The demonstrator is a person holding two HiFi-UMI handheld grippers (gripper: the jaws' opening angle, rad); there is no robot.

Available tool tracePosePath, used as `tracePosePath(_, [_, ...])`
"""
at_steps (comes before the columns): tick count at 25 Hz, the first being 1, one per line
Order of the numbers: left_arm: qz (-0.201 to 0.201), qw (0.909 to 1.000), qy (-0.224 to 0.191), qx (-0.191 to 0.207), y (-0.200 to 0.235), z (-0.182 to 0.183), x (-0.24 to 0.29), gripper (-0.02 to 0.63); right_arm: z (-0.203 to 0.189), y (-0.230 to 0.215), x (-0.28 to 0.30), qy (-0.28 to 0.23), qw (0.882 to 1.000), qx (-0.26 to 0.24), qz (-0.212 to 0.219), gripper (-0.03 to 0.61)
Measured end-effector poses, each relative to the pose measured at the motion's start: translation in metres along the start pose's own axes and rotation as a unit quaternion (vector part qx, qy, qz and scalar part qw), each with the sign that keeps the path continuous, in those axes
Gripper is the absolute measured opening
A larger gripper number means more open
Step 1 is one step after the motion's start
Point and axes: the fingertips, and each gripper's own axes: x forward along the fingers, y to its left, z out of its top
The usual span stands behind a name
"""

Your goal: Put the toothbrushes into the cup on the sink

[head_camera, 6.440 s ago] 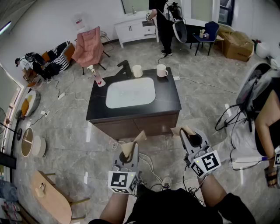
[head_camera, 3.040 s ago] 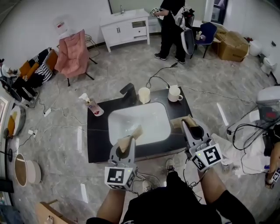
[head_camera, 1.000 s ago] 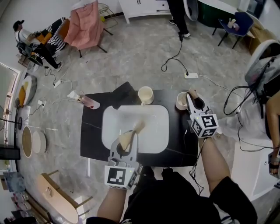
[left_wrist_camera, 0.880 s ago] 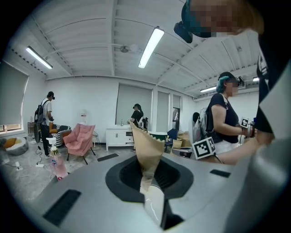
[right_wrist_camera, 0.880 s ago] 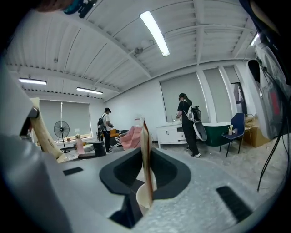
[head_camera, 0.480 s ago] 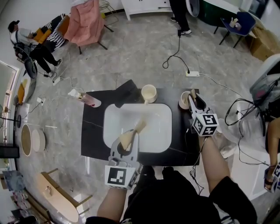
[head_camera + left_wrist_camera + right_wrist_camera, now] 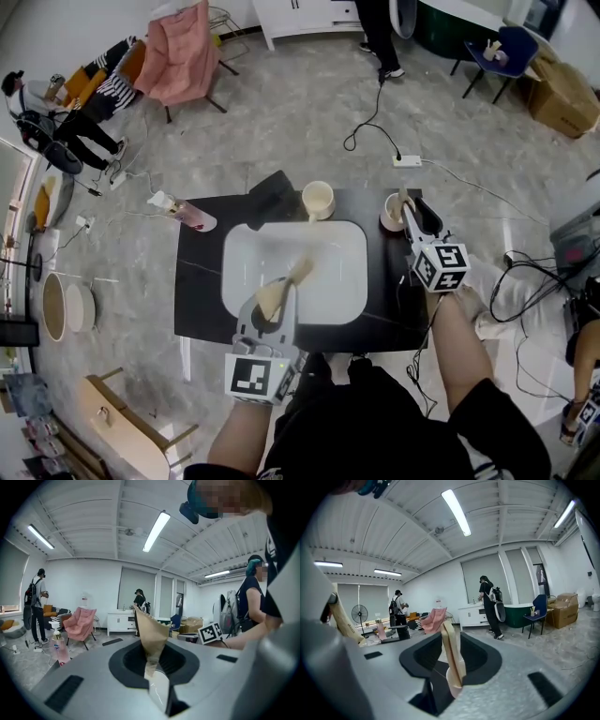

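A black counter [image 7: 199,298] carries a white basin [image 7: 323,291]. A white mug [image 7: 388,217] stands at the counter's back right corner. My right gripper [image 7: 409,210] hangs right over it. Its jaws have just been opening, and a tan paper-wrapped toothbrush [image 7: 401,199] [image 7: 451,651] stands loose between them with its lower end in the mug [image 7: 453,686]. My left gripper [image 7: 278,302] [image 7: 151,670] hovers over the basin's near edge, shut on a second tan wrapped toothbrush [image 7: 284,287] [image 7: 149,632] that pokes forward past the jaws.
A cream cup [image 7: 319,200] and a black faucet [image 7: 272,190] stand behind the basin. A soap bottle [image 7: 186,214] lies at the counter's back left corner. A cable and power strip [image 7: 407,159] cross the floor beyond. Farther off are a pink chair [image 7: 180,58] and people.
The right gripper's jaws have spread apart over the mug, and the wrapped toothbrush now stands in the mug. The left gripper and its toothbrush have stayed over the basin.
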Motion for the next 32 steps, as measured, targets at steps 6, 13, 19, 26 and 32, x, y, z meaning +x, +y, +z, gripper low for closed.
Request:
tracePosePath(6, [-0.006,1.0,-0.006,0.001,0.002,0.007,-0.01,0.034,0.025,0.016,-0.022,-0.03,1.0,-0.007,0.001,0.123])
tracePosePath(13, [-0.014,0.9998,-0.014,0.003,0.006,0.021,-0.017,0.034,0.07,0.051,-0.054,-0.08,0.996,-0.029,0.02,0.008])
tracePosePath(19, [-0.025,0.9993,-0.027,0.005,0.009,0.029,-0.022,0.034,0.107,0.093,-0.086,-0.114,0.991,-0.056,0.05,0.006])
tracePosePath(26, [-0.043,0.9978,-0.049,0.011,0.01,0.044,-0.028,0.034,0.144,0.139,-0.129,-0.148,0.982,-0.097,0.069,0.006])
tracePosePath(32, [-0.053,0.9975,-0.047,0.007,0.009,0.051,-0.03,0.034,0.165,0.164,-0.159,-0.171,0.978,-0.099,0.073,0.006])
